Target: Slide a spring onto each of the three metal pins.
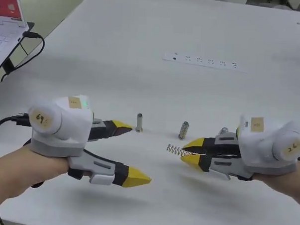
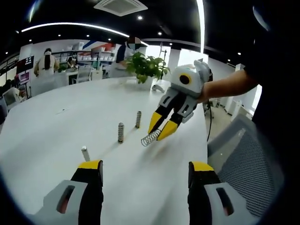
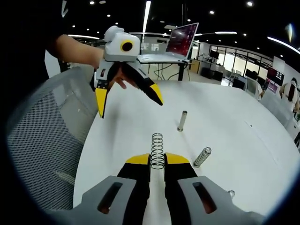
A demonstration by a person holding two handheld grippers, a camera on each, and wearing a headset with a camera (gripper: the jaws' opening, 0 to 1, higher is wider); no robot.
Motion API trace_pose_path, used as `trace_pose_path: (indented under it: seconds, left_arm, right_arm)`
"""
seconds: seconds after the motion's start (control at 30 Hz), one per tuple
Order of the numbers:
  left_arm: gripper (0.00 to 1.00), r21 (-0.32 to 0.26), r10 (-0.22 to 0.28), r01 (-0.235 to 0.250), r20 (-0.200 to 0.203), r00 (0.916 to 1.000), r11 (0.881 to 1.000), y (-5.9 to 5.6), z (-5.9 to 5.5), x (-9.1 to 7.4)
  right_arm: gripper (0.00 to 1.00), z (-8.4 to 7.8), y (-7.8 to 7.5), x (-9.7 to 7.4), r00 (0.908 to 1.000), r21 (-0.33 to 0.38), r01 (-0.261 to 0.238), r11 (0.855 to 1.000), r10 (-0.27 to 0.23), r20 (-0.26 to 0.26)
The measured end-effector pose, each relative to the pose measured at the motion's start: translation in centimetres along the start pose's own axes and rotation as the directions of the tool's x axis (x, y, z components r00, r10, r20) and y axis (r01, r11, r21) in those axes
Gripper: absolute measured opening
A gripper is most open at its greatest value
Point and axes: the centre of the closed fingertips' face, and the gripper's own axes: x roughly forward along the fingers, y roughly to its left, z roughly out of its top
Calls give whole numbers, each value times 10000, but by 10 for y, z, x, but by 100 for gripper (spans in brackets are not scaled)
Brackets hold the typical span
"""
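Nearest to the person, over the white table (image 1: 150, 212), the left gripper (image 1: 130, 151) is held with its two yellow-tipped jaws spread wide apart, and there is nothing between them. Opposite to it, the right gripper (image 1: 190, 151) has its jaws pressed together on one end of a loose spring (image 1: 175, 150). The spring lies about level and sticks out from the tips toward the left gripper, low over the table; whether it touches the surface I cannot tell. A little farther, three metal pins stand upright in a row. The bare pin (image 1: 139, 122) is near the tip of the left gripper's far jaw. The middle pin (image 1: 183, 129) carries a spring and stands just beyond the loose spring. The third pin (image 2: 138, 119) also carries a spring, and in the head view it is partly hidden behind the right gripper. Well beyond them a white power strip (image 1: 199, 60) lies flat. At the far left edge is an open laptop (image 1: 4, 16) with a black cable (image 1: 23, 54).
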Motion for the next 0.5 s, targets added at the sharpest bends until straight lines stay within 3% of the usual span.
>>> trace_pose_path:
  seconds: [0.17, 0.5]
  left_arm:
    - [60, 178, -395, 395, -13, 9992, 9991, -8, 6, 11]
    - [42, 321, -763, 760, 79, 9971, 9966, -18, 15, 33]
  right_arm:
    - [8, 3, 10, -5, 9987, -361, -504, 9981, 503, -49]
    - [8, 8, 16, -12, 9965, -567, -833, 9949, 836, 41]
